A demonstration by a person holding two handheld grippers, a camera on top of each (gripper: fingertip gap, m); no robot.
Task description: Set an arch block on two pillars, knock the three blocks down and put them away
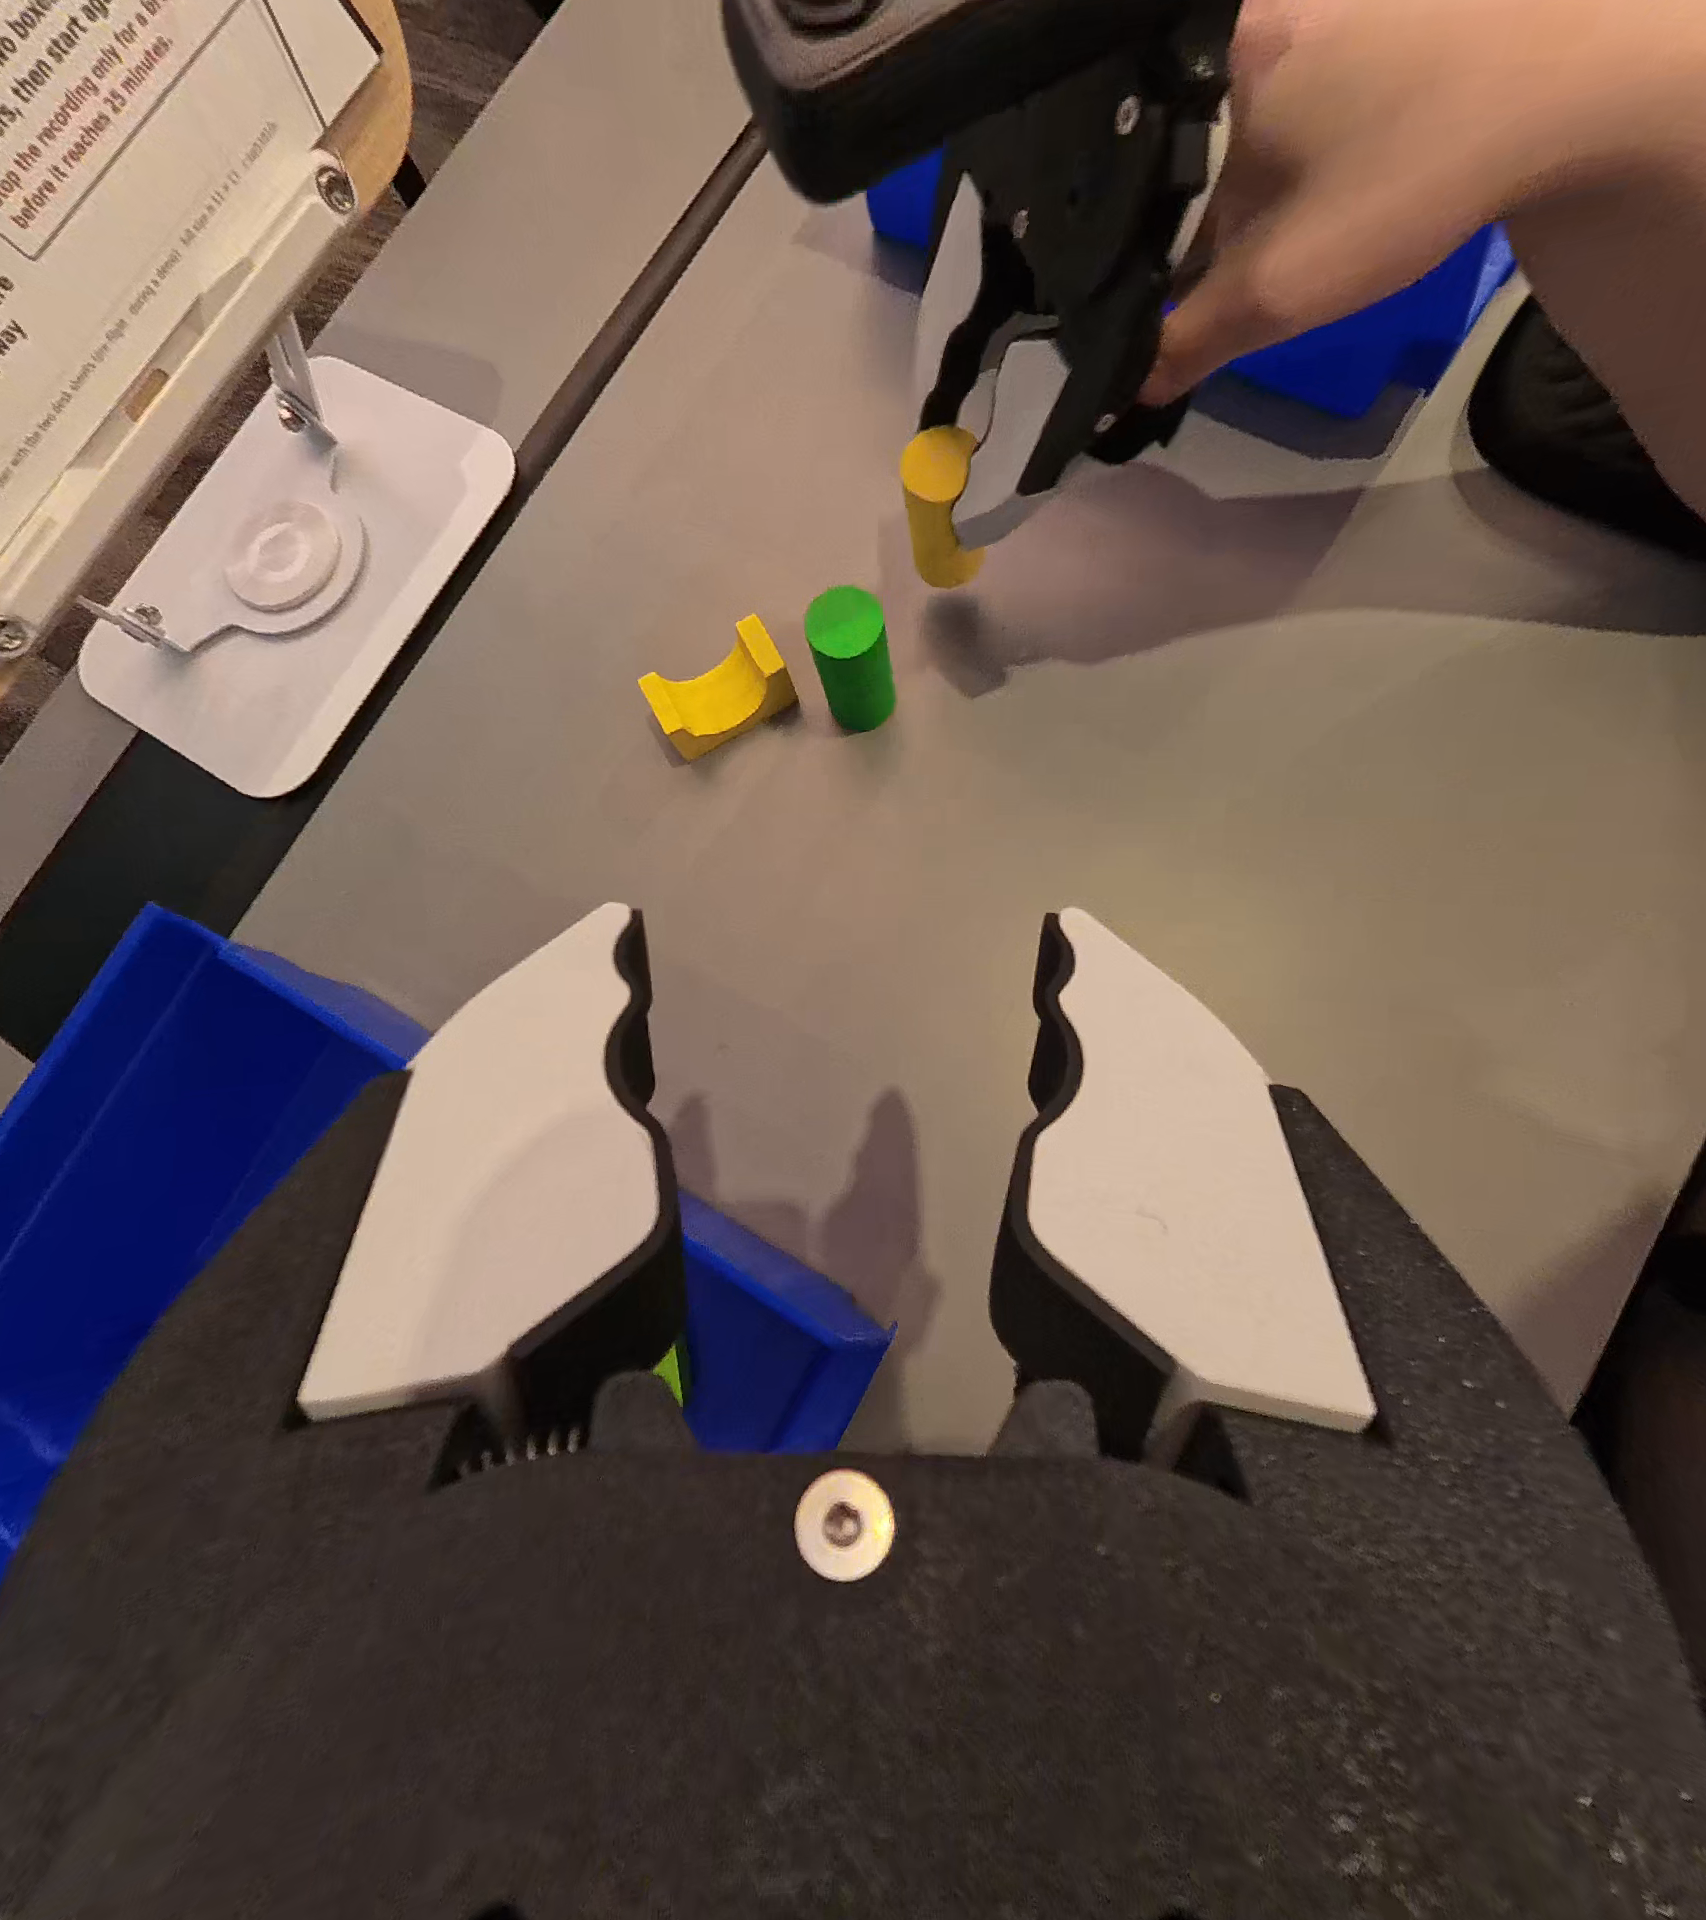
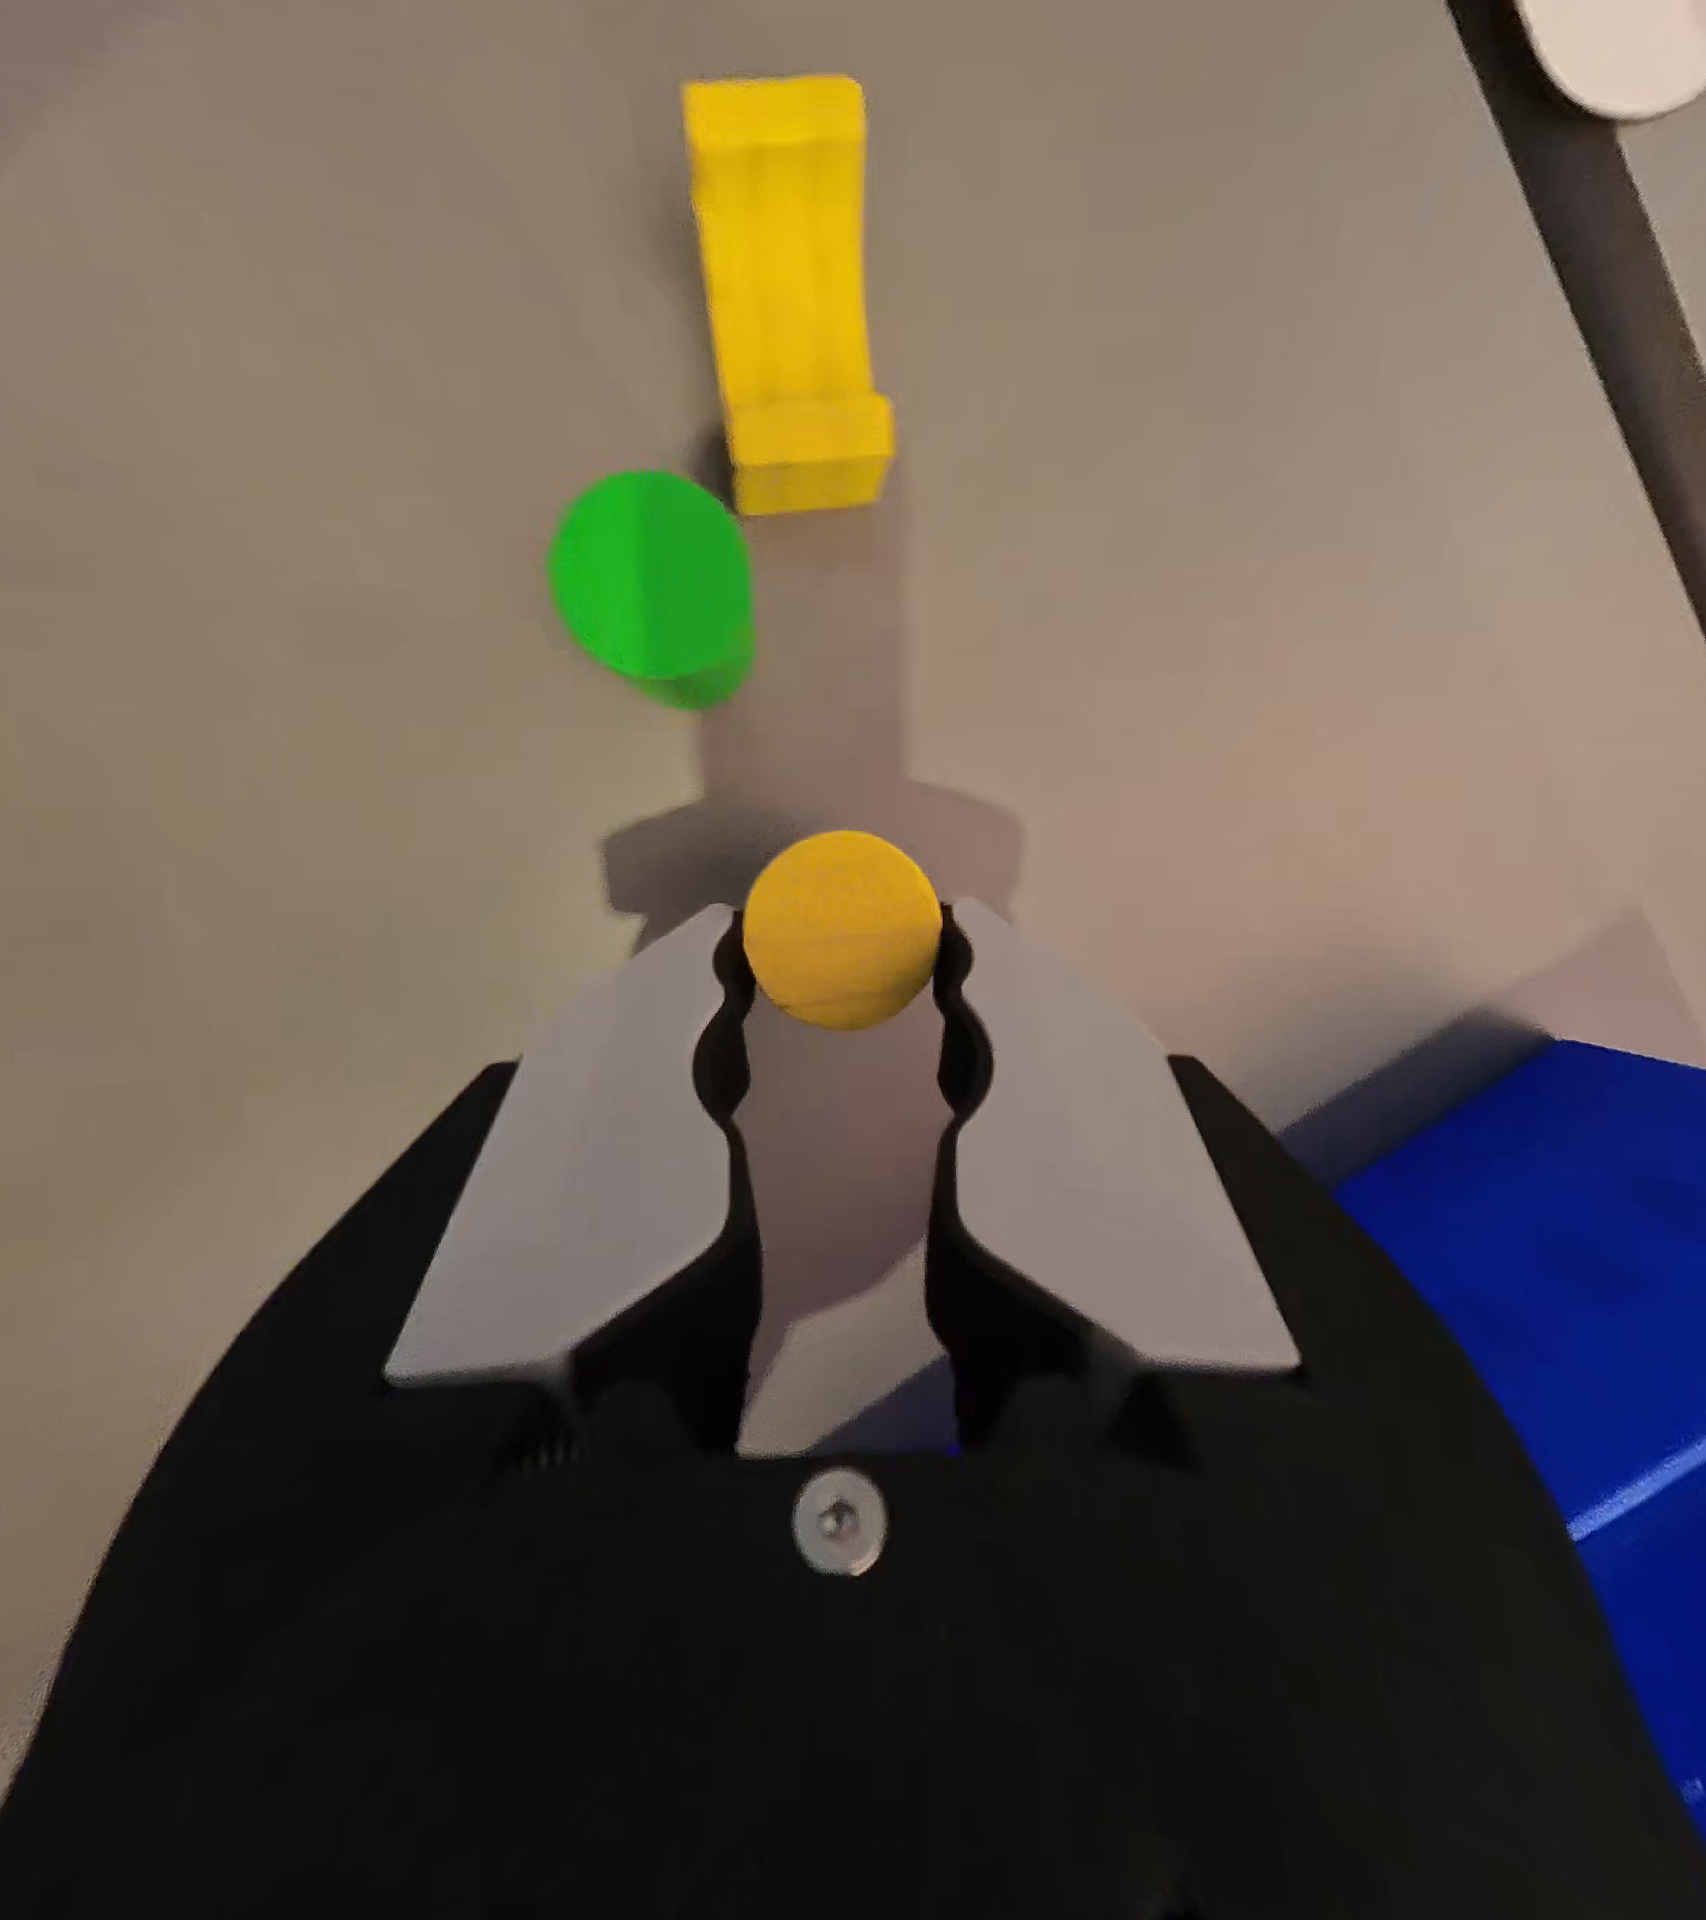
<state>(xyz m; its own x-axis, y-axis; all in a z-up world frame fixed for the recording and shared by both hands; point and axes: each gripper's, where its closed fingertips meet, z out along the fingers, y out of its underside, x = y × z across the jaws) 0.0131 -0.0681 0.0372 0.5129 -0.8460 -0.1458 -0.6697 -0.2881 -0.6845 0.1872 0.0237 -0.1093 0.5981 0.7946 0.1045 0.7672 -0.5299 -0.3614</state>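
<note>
Yellow pillar (image 1: pixel 940 506) held upright; green pillar (image 1: pixel 850 658), yellow arch (image 1: pixel 719 699) adjacent.

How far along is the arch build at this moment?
Early. Done: the green pillar stands upright on the table. In hand: the right gripper is shut on the yellow pillar, held upright near the green one. Left: the yellow arch block lies curve-up beside the green pillar, not yet placed; knocking down and putting away remain. The left gripper is open and empty.
</note>
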